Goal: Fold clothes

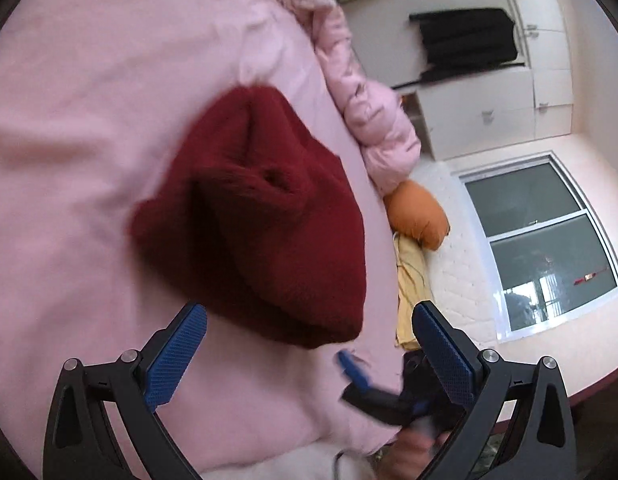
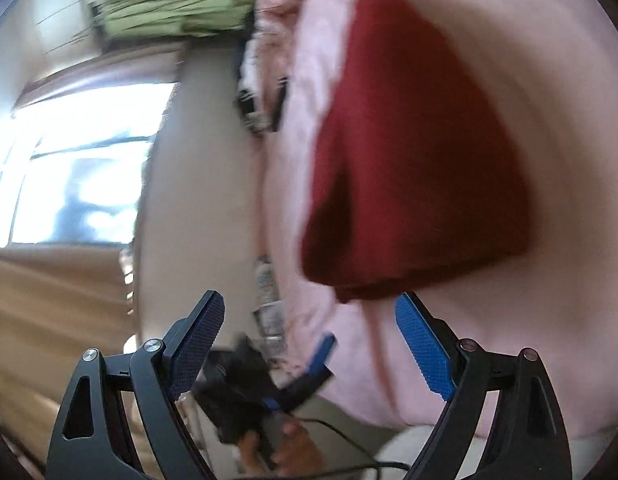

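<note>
A dark red knitted garment (image 1: 261, 216) lies folded in a thick bundle on the pink bed sheet (image 1: 81, 128). It also shows in the right wrist view (image 2: 413, 160), blurred. My left gripper (image 1: 309, 328) is open and empty, just short of the bundle's near edge. My right gripper (image 2: 309, 316) is open and empty, below the bundle's near corner. Each gripper appears low in the other's view, the right one (image 1: 369, 388) and the left one (image 2: 293, 380), beside each other and blurred.
A pink quilt (image 1: 361, 92) is heaped along the bed's far side with an orange pillow (image 1: 419, 216) and yellow cloth. White cupboards (image 1: 489, 92) with a black garment (image 1: 469, 38), a window (image 1: 549, 248) and a green cloth pile (image 2: 181, 12) lie beyond.
</note>
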### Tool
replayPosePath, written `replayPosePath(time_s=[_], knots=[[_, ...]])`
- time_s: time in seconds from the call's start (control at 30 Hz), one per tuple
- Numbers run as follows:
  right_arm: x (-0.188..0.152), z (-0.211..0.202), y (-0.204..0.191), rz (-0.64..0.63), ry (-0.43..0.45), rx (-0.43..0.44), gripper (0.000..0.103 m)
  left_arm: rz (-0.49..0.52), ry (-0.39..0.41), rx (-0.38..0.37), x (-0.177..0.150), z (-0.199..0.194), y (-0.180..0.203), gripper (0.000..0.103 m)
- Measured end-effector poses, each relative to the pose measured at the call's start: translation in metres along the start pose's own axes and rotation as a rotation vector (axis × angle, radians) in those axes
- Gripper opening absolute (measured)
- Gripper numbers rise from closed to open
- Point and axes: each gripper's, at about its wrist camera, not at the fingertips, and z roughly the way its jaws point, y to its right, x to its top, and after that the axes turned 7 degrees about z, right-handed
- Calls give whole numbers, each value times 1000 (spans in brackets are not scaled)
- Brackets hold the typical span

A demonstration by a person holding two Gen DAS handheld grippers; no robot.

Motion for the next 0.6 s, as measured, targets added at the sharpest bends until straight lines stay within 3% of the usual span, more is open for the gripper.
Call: replayPosePath(time_s=[0.1,0.23,0.27,0.3,0.33,0.37,0.4,0.47,0.53,0.6], knots=[[7,-1,18,31,55,-62,88,-47,-9,57,11,28,-3,103],[29,-2,37,144,70,37,88,-140,57,64,24,41,-19,101],[35,4,39,163,70,57,87,-130,87,37,27,39,-21,83],[39,9,40,175,68,69,73,-106,102,23,28,40,-22,32],[41,14,41,183,64,65,65,-78,94,65,32,41,-23,15],[42,16,44,176,59,22,37,-71,95,103,34,43,-26,18],[43,17,47,157,52,-46,23,-95,90,93,37,42,-34,18],[39,1,53,136,53,-89,22,-154,118,3,36,31,-40,18],[32,-7,34,15,78,-119,21,-98,223,-84,29,8,-31,18],[22,-11,8,-165,114,-171,21,-71,230,-30,18,3,-34,18]])
